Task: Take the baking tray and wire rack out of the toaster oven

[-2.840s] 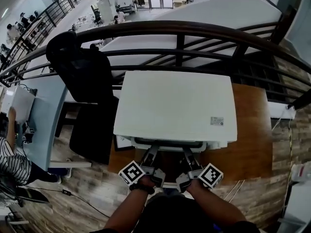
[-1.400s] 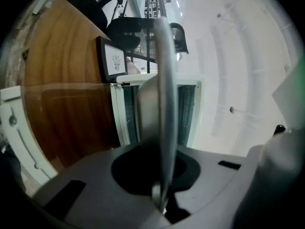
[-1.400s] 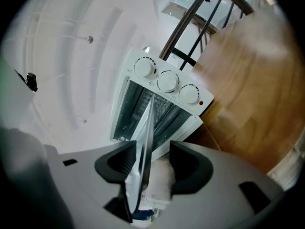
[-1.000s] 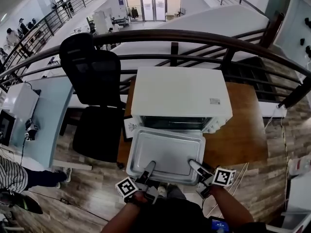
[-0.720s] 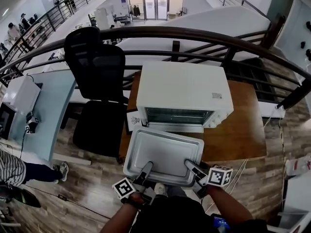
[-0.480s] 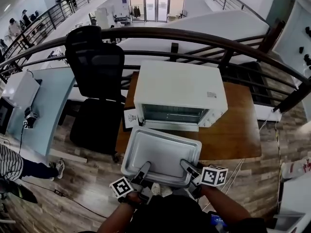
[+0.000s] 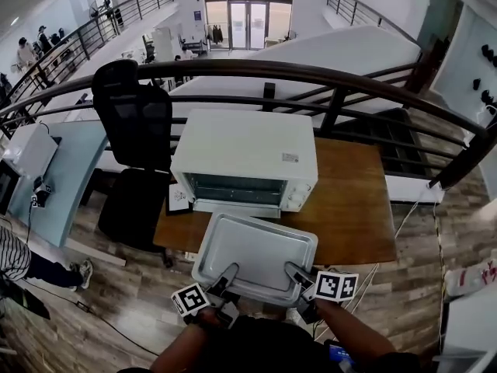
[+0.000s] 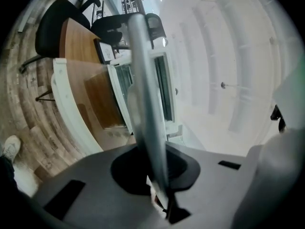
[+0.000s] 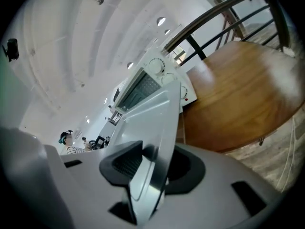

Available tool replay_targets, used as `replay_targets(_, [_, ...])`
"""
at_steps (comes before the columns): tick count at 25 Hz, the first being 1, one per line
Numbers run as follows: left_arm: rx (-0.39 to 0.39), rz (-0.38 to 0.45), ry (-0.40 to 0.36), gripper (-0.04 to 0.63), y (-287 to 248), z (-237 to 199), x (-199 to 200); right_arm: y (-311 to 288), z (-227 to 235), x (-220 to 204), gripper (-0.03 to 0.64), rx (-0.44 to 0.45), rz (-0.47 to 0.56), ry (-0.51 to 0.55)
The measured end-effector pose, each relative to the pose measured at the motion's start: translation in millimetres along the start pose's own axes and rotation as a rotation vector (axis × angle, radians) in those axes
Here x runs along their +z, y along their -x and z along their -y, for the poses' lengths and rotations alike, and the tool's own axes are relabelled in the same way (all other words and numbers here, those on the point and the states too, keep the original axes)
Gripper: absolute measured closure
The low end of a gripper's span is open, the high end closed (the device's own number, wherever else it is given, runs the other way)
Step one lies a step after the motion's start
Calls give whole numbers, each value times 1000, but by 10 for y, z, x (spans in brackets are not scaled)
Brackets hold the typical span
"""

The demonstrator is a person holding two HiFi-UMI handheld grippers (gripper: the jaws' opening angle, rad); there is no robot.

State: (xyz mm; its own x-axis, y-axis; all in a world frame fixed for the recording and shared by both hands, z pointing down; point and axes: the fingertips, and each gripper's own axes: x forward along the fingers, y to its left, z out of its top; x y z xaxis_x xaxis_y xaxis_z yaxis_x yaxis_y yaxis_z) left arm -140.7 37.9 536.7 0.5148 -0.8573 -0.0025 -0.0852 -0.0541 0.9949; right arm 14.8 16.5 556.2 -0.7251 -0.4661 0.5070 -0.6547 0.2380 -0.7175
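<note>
The grey metal baking tray (image 7: 256, 251) hangs level in front of the white toaster oven (image 7: 245, 150), over the front edge of the wooden table (image 7: 349, 208). My left gripper (image 7: 227, 273) is shut on the tray's near rim at the left. In the left gripper view the tray (image 8: 145, 109) runs edge-on between the pads. My right gripper (image 7: 291, 273) is shut on the near rim at the right. Its jaws have just been closing, with the tray's rim (image 9: 155, 128) between them. I cannot make out a wire rack.
A black office chair (image 7: 132, 119) stands left of the table. A dark curved railing (image 7: 311, 76) runs behind the oven. The oven's knobs (image 9: 162, 73) face me at its right side. Wood-plank floor lies below the tray.
The tray has come out of the oven toward me and now hangs clear of its front. Both grippers moved back with it, still on the near rim.
</note>
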Motion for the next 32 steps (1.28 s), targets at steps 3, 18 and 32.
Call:
replay_targets(3, [98, -49, -102, 571, -256, -116, -422, 370, 373, 146, 488, -5, 0, 8])
replay_targets(18, [181, -165, -148, 568, -1375, -301, -1968, 1524, 1883, 465, 477, -74, -12, -39])
replay_targets(32, [318, -319, -85, 558, -1775, -863, -2355, 1545, 2689, 331, 454, -200, -77, -146])
